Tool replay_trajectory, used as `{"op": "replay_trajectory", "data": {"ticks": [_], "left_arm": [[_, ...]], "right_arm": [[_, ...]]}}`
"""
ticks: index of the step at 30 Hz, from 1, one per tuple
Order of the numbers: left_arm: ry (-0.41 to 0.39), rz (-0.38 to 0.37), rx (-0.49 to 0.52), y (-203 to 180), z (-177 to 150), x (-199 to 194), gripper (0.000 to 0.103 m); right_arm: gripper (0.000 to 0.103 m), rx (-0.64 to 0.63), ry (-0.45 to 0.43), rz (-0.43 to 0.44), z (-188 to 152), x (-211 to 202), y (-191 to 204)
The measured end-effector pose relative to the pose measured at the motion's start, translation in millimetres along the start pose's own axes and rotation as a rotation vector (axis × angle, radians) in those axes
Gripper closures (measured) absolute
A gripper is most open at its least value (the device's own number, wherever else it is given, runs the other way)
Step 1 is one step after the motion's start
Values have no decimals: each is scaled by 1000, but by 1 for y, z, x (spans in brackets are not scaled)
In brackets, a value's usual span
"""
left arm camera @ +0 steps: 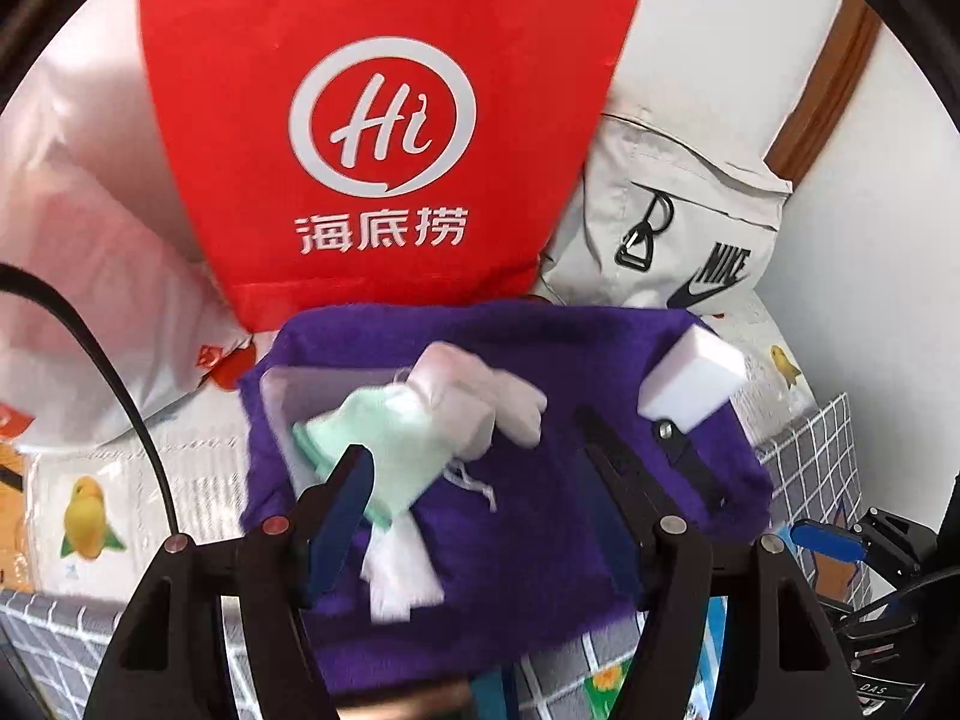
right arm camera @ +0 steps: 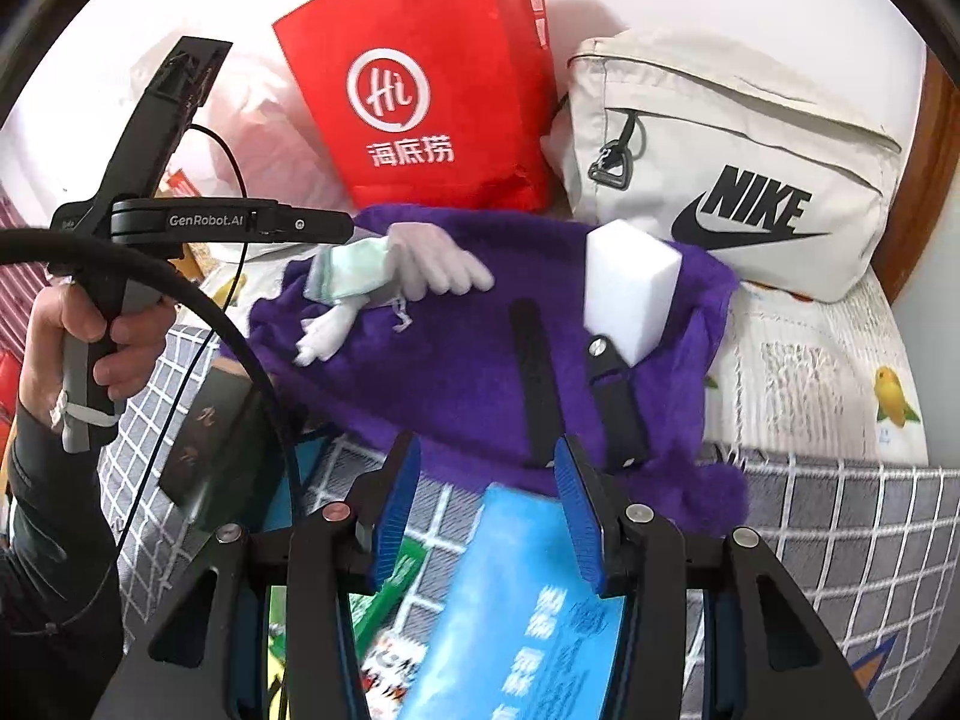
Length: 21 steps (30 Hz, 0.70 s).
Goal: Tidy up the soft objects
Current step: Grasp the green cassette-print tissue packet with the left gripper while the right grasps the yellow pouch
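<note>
Bed surface, grid-pattern cover (right arm camera: pixel 840 540), red bag (right arm camera: pixel 420 78) and Nike bag (right arm camera: pixel 738 168) against the wall at the back edge. Purple towel (right arm camera: pixel 480 360) spread mid-bed, carrying everything soft. White sponge block (right arm camera: pixel 630 288) stands at its right edge, black scissors (right arm camera: pixel 612 396) beside it. Gloves bundle (left arm camera: pixel 432 414), mint plus white, sits at towel's left edge. Your left gripper (left arm camera: pixel 474 474) is spread wide, jaws apart, one finger touching the bundle, not clamping. Your right gripper (right arm camera: pixel 486 504) is released, empty. Sorting looks barely started; everything's left loose.
</note>
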<state>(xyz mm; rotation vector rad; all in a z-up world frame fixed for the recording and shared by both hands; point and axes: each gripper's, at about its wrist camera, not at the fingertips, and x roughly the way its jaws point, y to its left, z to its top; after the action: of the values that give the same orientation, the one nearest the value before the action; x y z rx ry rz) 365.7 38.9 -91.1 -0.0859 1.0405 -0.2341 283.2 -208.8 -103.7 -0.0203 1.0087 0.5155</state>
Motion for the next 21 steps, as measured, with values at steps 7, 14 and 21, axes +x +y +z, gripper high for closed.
{"op": "replay_trajectory", "data": {"ticks": [7,14,21], "left_arm": [[-55,39,-6,-3,-38,-39,35],[-60,31,5,-12,-87,-68,35],[-49,25,-5,-19,-130,-85,35]], "right_arm": [[56,17,-12,-10,-20,-20,21],[56,33,-17,-3,-42,-31,39],[56,35,-12,7,-63,-41,55]]}}
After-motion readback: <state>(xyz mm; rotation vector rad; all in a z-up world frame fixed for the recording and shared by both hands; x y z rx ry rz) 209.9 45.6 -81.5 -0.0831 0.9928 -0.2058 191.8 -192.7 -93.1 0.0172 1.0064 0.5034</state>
